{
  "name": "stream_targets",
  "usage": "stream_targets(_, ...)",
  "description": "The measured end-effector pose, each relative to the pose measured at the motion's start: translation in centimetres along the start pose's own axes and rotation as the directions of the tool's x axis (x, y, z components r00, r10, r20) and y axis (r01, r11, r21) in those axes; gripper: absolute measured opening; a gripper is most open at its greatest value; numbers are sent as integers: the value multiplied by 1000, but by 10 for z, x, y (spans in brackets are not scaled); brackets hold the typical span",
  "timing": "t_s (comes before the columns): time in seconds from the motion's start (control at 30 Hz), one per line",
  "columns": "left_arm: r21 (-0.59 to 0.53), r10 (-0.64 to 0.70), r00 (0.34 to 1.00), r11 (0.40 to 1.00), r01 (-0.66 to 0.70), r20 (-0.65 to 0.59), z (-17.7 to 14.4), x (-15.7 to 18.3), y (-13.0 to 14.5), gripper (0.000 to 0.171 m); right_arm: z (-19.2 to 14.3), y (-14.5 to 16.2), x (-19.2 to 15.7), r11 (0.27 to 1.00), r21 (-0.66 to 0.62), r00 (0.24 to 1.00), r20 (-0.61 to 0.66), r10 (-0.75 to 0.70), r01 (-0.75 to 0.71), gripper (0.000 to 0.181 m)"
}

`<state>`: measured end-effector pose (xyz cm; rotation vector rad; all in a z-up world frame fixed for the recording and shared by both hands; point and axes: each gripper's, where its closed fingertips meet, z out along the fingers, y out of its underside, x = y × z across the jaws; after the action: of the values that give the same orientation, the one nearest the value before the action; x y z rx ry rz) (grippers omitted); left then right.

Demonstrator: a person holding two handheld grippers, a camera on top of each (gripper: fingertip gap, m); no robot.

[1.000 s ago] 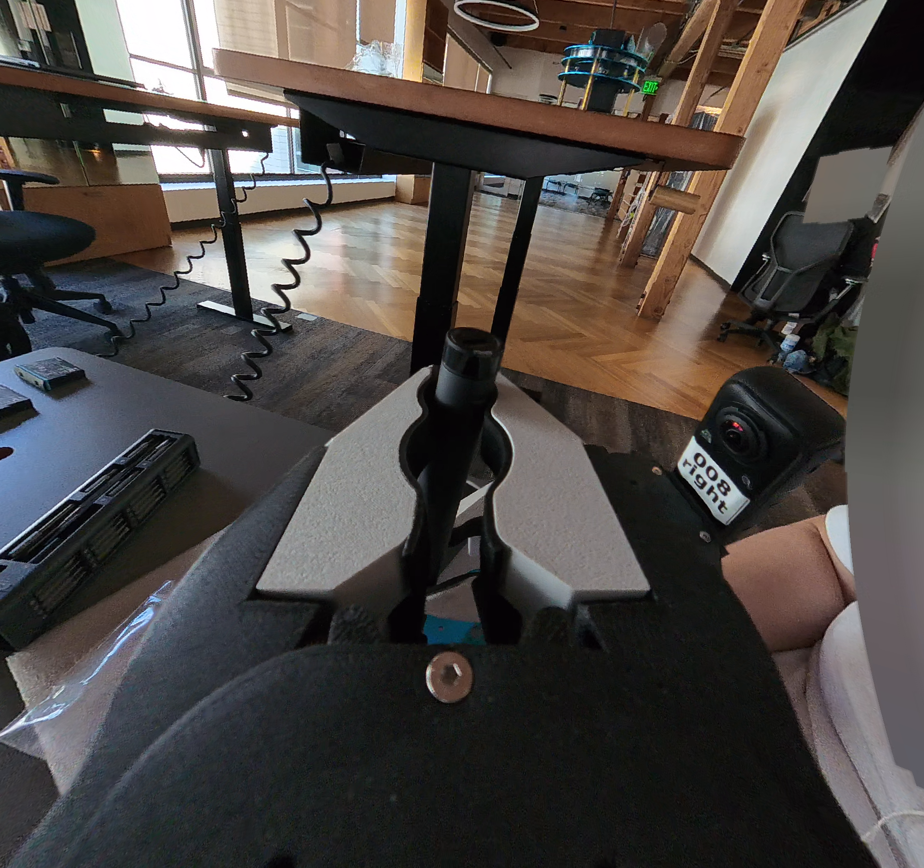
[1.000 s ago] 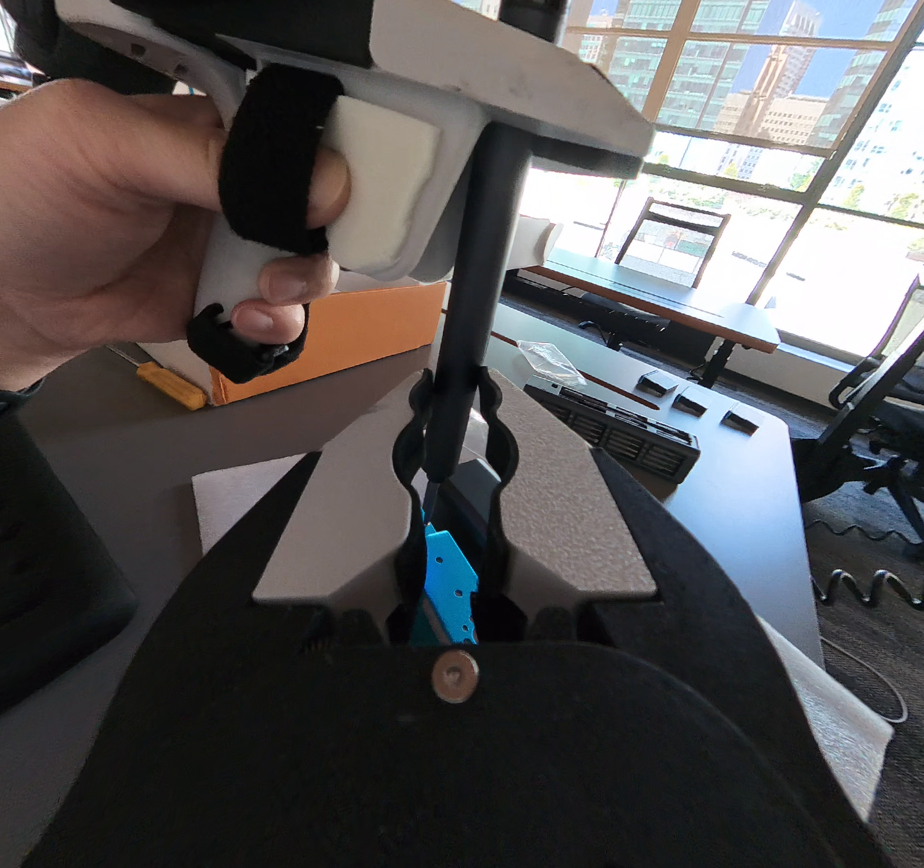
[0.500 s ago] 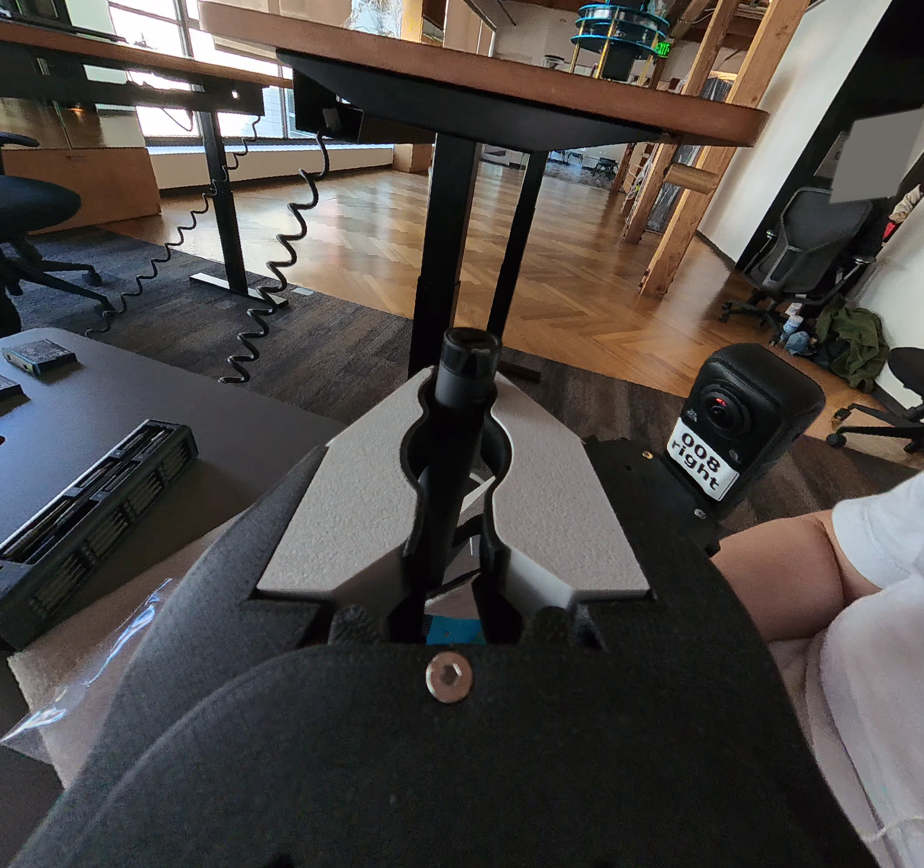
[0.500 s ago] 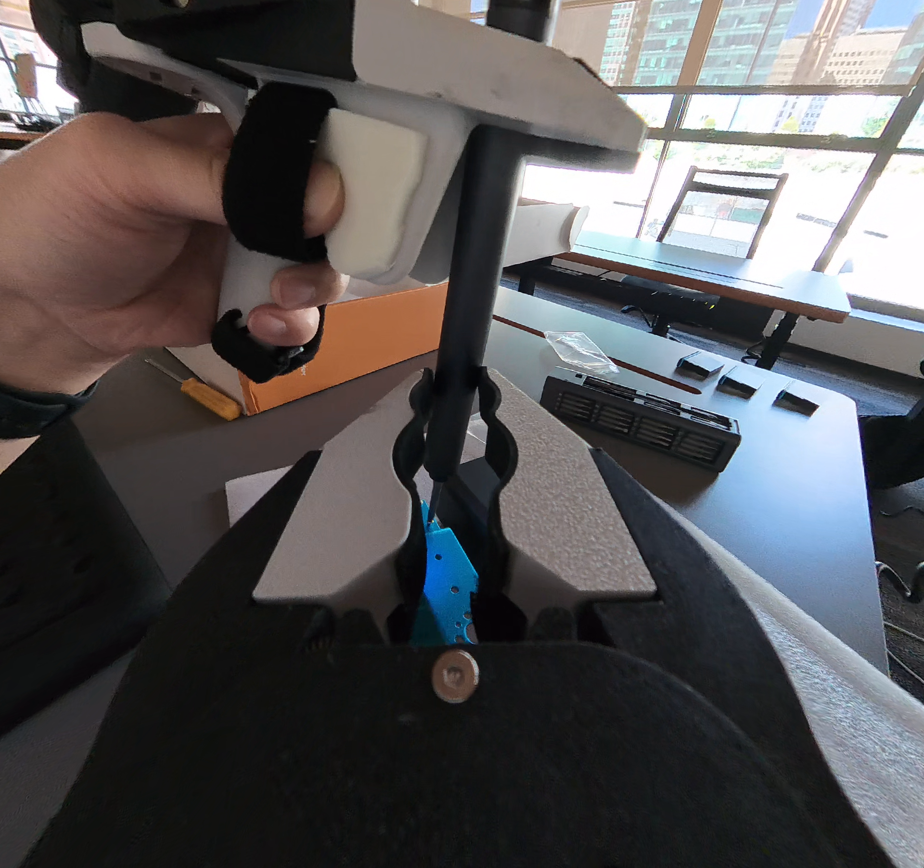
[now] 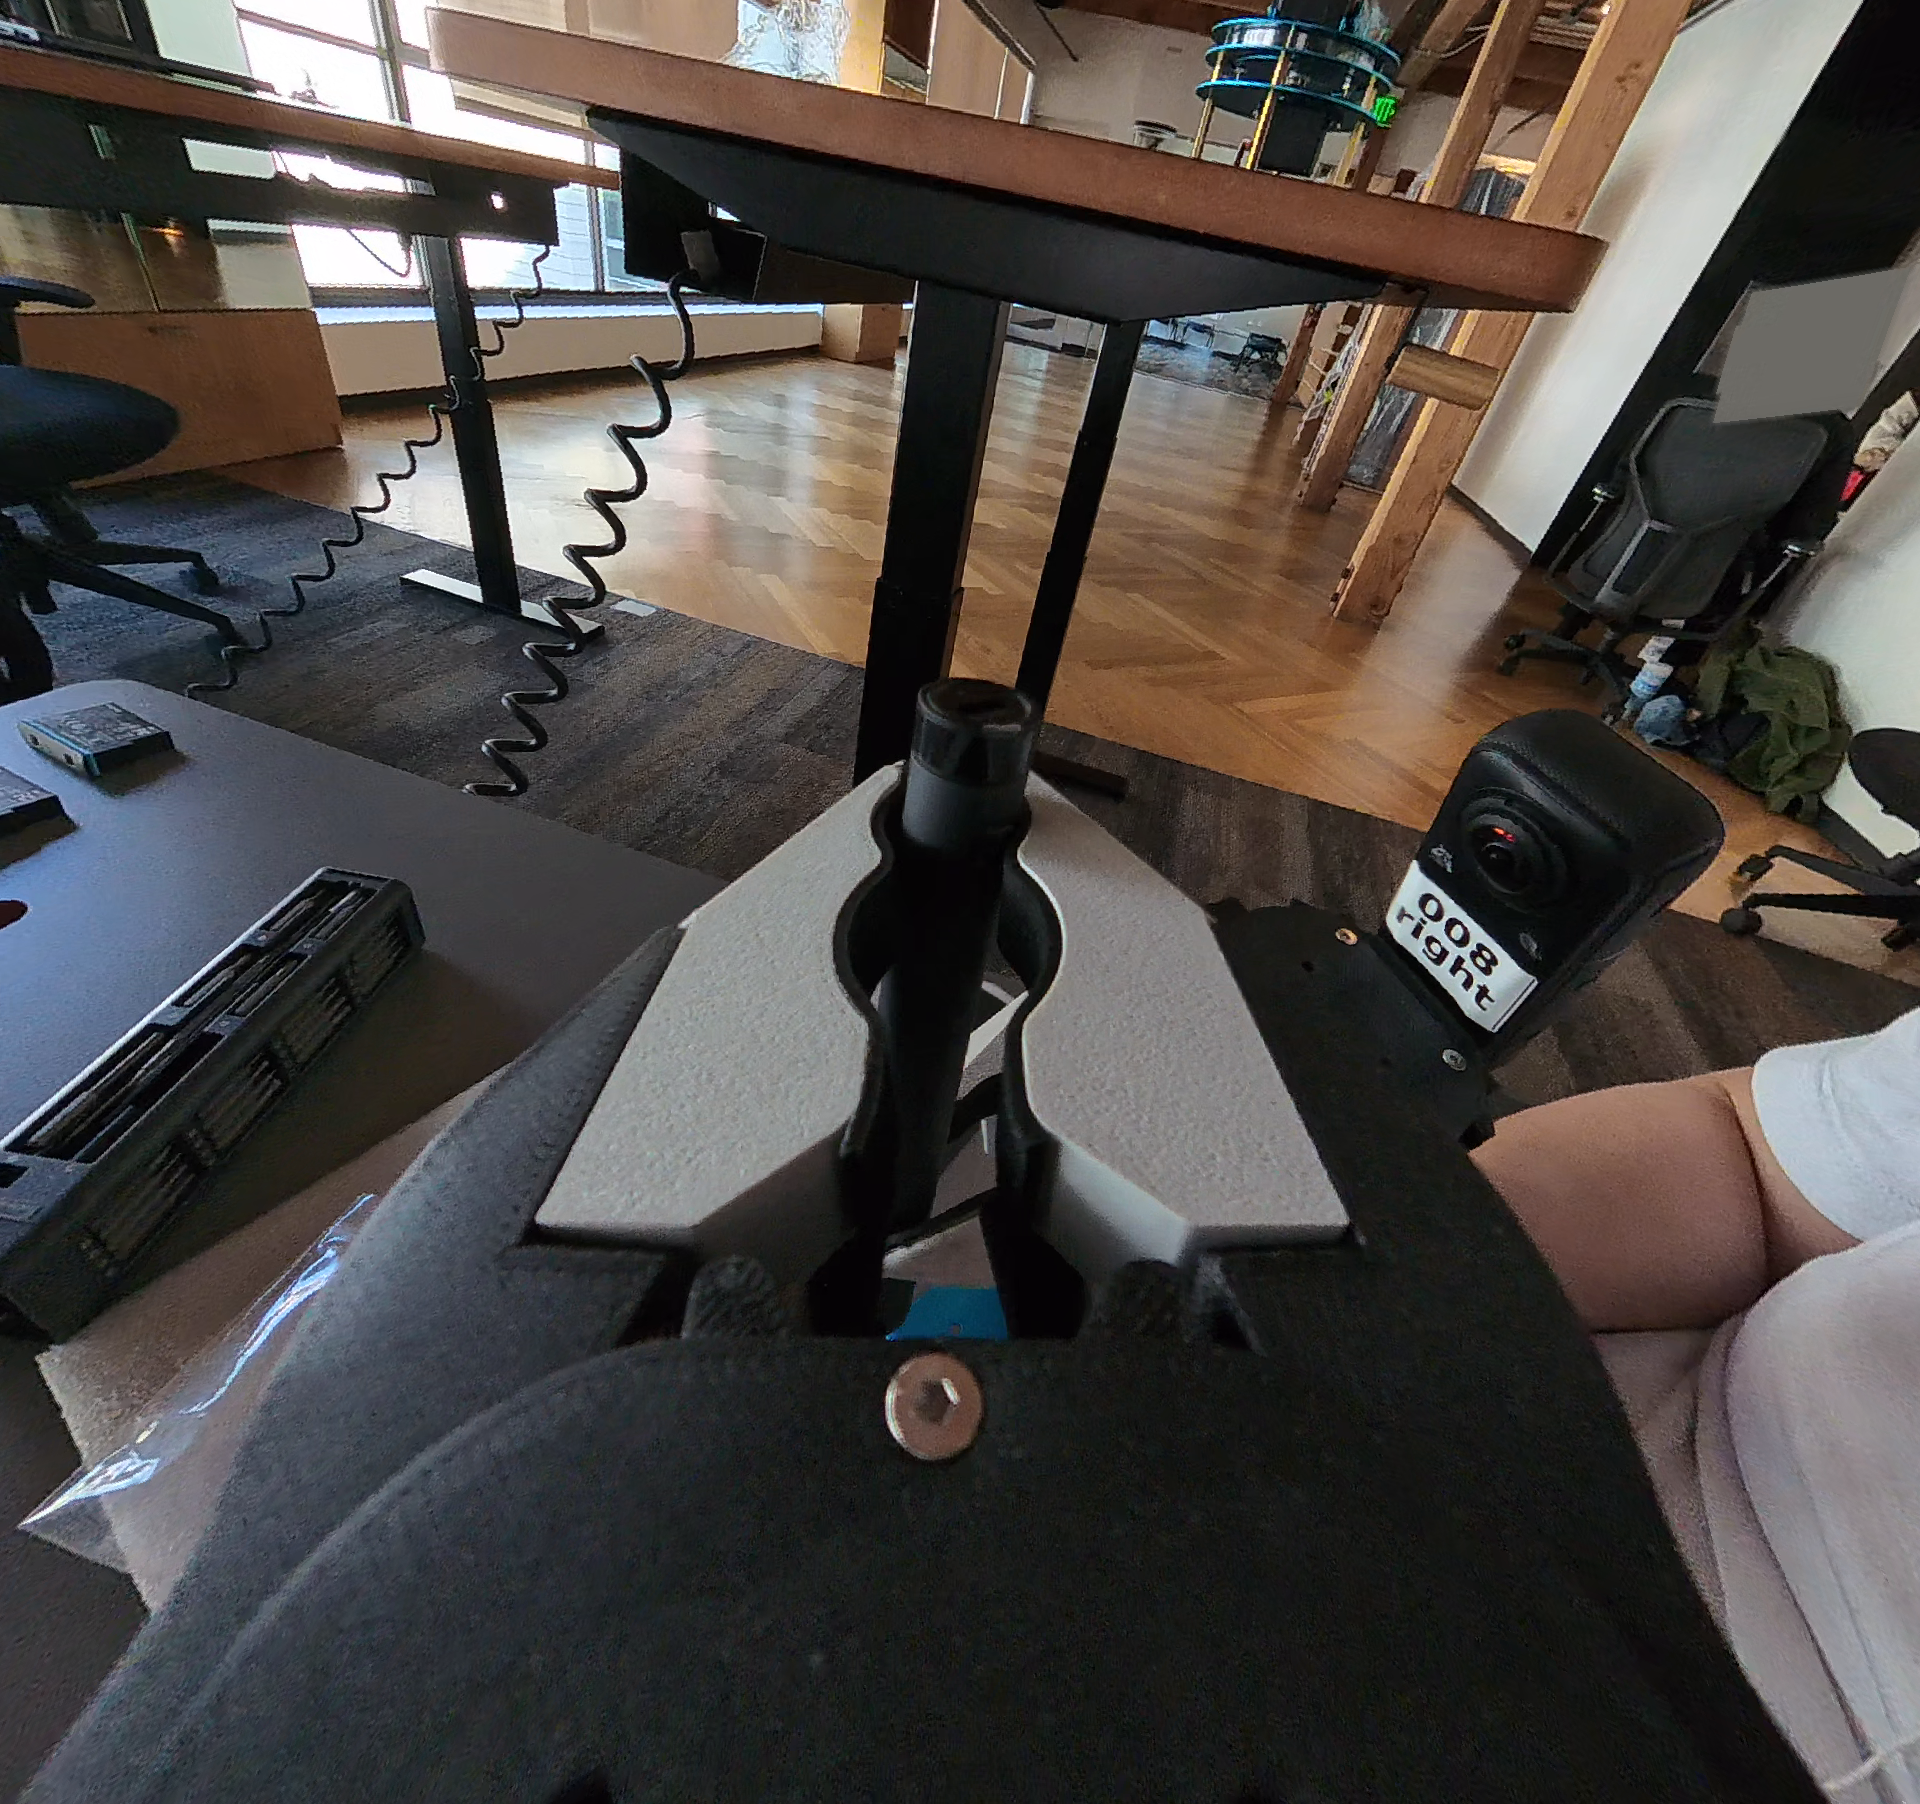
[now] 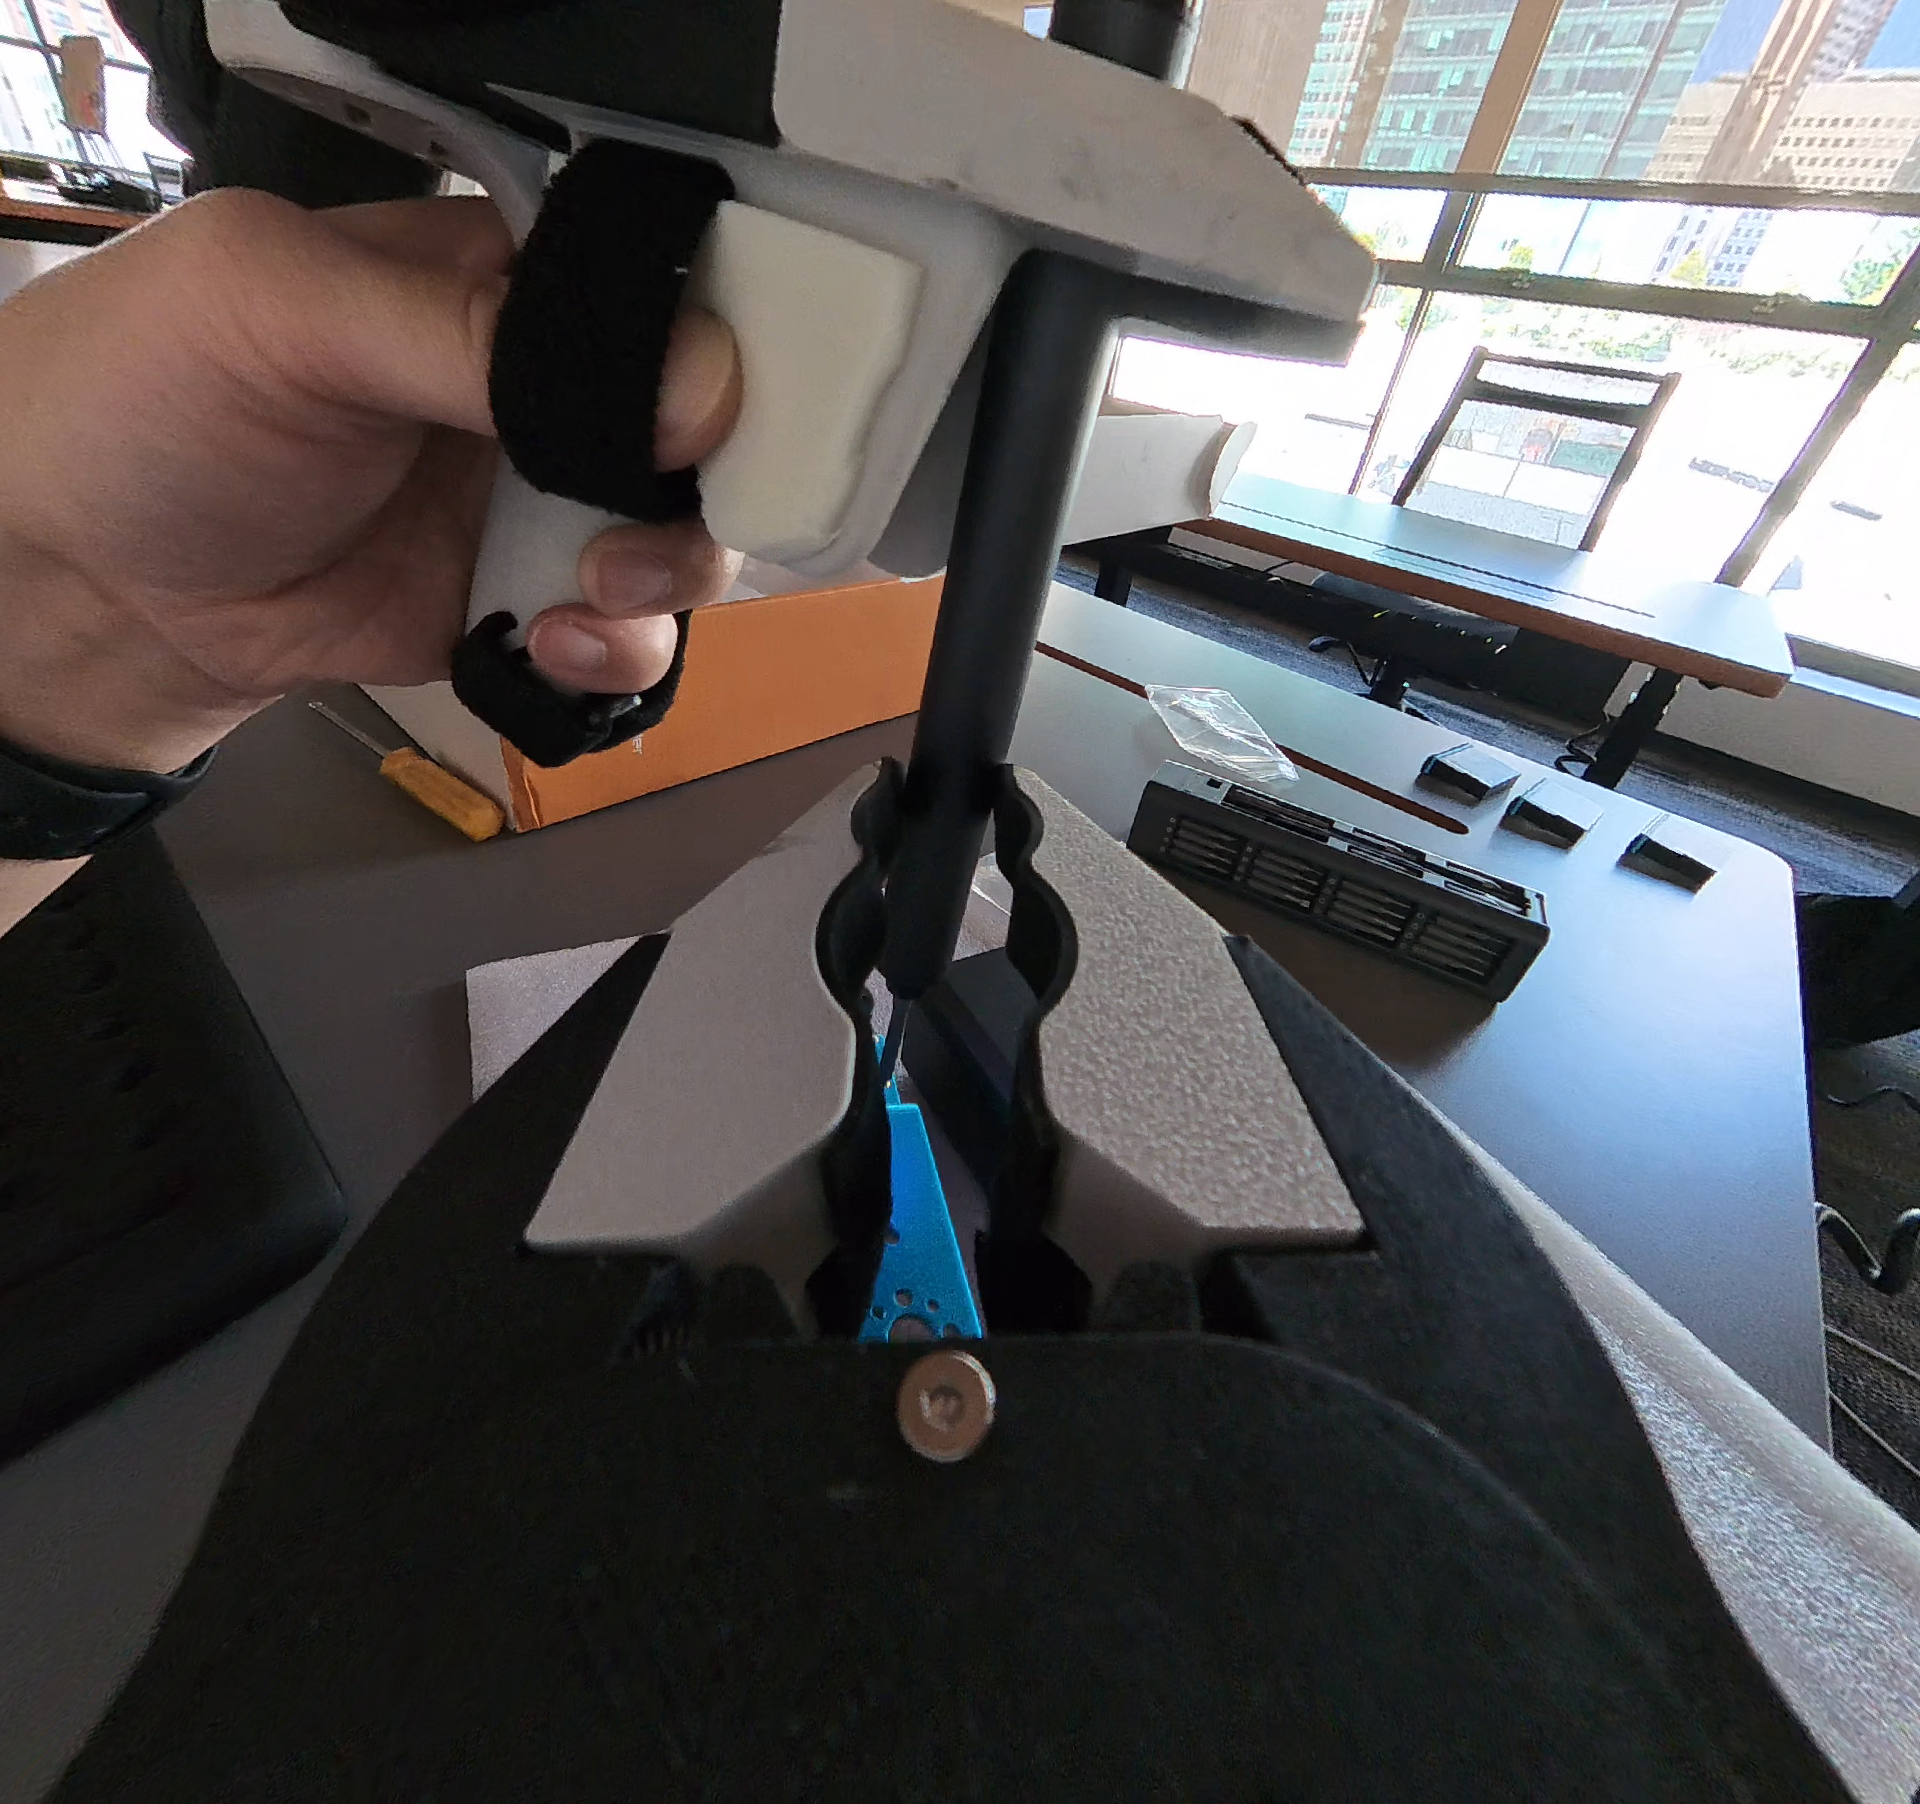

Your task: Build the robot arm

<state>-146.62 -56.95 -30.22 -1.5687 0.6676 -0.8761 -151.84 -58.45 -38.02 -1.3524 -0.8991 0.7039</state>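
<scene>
- Gripping a black screwdriver handle (image 5: 961,933), the left gripper (image 5: 951,1016) has its jaws closed around the upper shaft, apparently to keep the tool upright.
- The right gripper (image 6: 940,933) clamps the lower end of the same handle (image 6: 997,549), its jaws nearly together, probably steadying the thin bit below.
- Just under the handle, the bit meets a blue perforated metal part (image 6: 920,1224); whether it sits in a screw head cannot be told.
- A hand (image 6: 239,466) holds the left gripper's white trigger grip, beside the handle.
- The right gripper's camera (image 5: 1538,861) sits to the right of the handle.
- A dark grey table (image 6: 1621,1048) lies beneath the handle; white foam sheet covers part of it.
- Beyond the handle rest a black bit case (image 6: 1340,902), a clear bag (image 6: 1216,715), an orange box (image 6: 748,684) and a yellow-handled screwdriver (image 6: 436,798).
- The room is an office with desks, herringbone wood floor (image 5: 1174,549) and large windows (image 6: 1621,92).
</scene>
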Motion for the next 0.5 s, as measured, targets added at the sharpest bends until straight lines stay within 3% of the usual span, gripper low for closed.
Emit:
stream_targets(0.17, 18, -35, 999, 999, 36, -18, -1, -2, -1, 13, 1, 0, 1, 999, 3, 999, -6, 40, -40, 17)
stream_targets(0.5, -2, -20, 999, 1000, 20, -36, 2, 4, 1, 13, -2, 0, 1, 999, 5, 998, -37, -54, 54, 17)
